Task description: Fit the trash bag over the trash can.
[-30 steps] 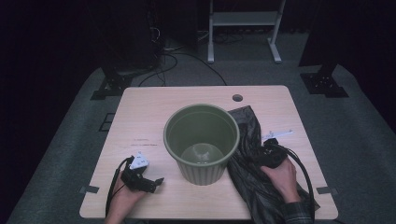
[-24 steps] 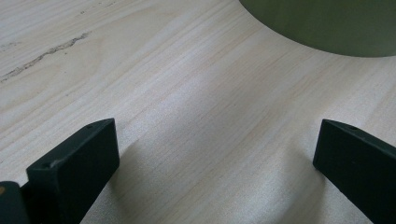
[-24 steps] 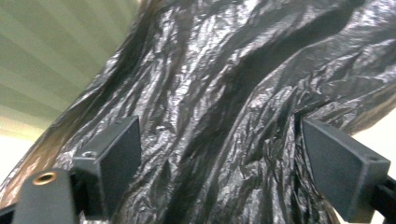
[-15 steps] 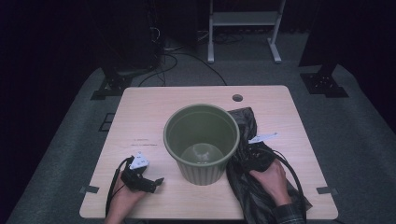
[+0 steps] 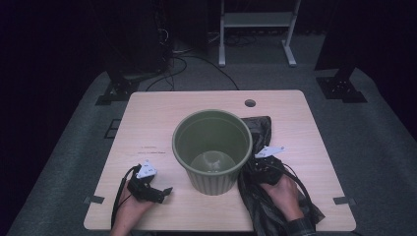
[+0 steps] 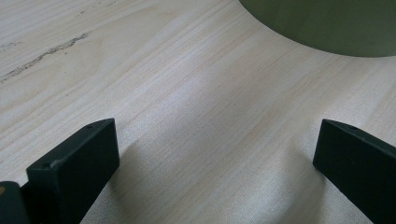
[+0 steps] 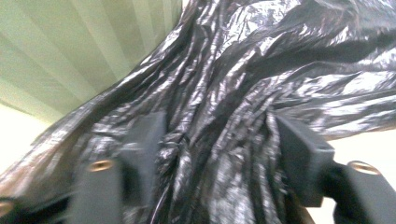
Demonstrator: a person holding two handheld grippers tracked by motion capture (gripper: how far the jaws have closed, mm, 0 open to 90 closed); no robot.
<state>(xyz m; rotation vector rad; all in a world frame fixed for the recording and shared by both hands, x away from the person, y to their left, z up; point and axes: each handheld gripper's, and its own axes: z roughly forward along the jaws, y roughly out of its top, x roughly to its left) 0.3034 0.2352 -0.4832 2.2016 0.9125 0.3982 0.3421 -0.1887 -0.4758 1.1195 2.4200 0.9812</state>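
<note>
The black bag (image 7: 243,93), bunched between the closing right gripper (image 7: 215,140) beside the bin (image 5: 212,147), is being grasped; lifting should follow. The left gripper (image 6: 215,154) rests wide, empty, on the surface (image 5: 147,118).

Pale wood table (image 5: 162,123); green ribbed bin (image 5: 212,150) mid-table, crumpled black bag (image 5: 258,196) touching its right.

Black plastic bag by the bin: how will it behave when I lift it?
The black bag is thin and crumpled, so it is probably floppy and very light. Its glossy film, bunched between the right claw, may slip. It lies against the green bin, so it may drag.
</note>
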